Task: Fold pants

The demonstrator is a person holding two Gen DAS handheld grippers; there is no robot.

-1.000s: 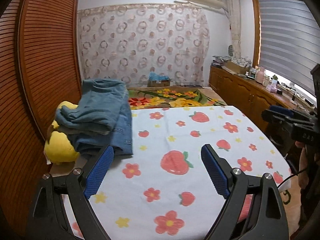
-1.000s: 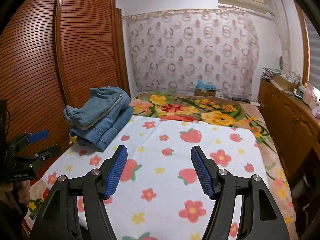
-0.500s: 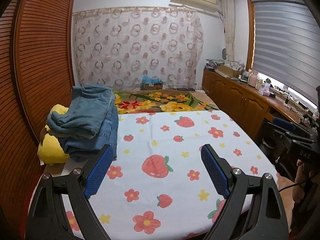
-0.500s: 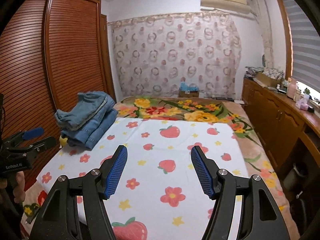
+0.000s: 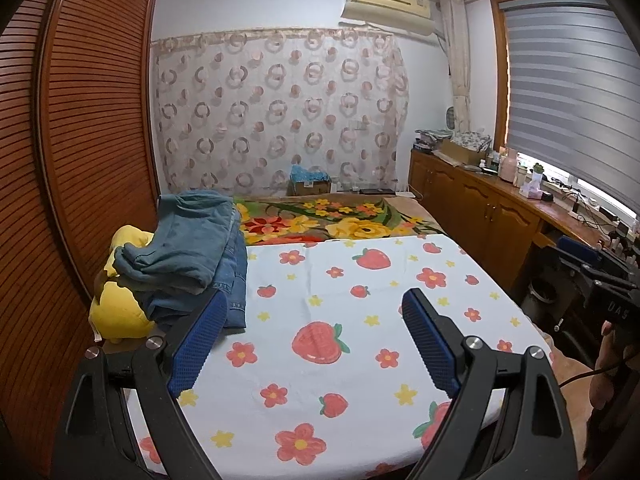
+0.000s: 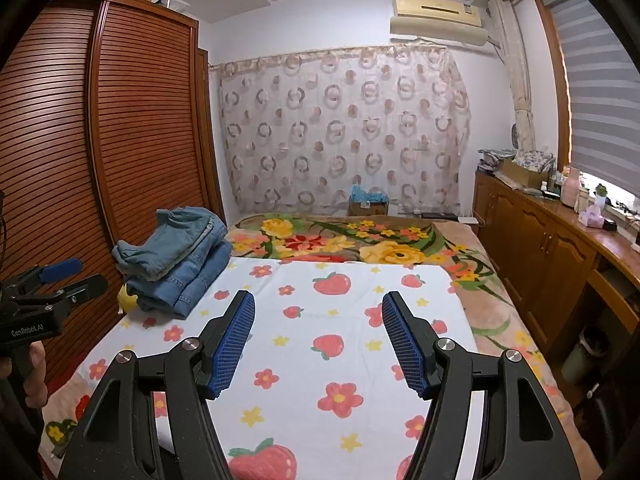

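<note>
Folded pants (image 5: 188,252) stacked on the bed, both tools open and empty.

Blue denim, piled in a few folded layers, ahead and to the left of the left tool (image 5: 314,332), partly behind its left blue pad and resting over a yellow plush toy (image 5: 120,308) at the bed edge by the wooden wardrobe (image 5: 80,140). Seen from the right wrist, the same pile (image 6: 176,260) far ahead-left of the right tool (image 6: 318,340), well apart from both pads. Nothing between the jaws of either tool, only the white sheet (image 5: 340,300) with strawberries and flowers below them. Beyond the sheet a flowered blanket (image 6: 360,240), then the patterned curtain (image 6: 340,128). To the right of the tools a wooden bench (image 6: 560,232) under the window.
</note>
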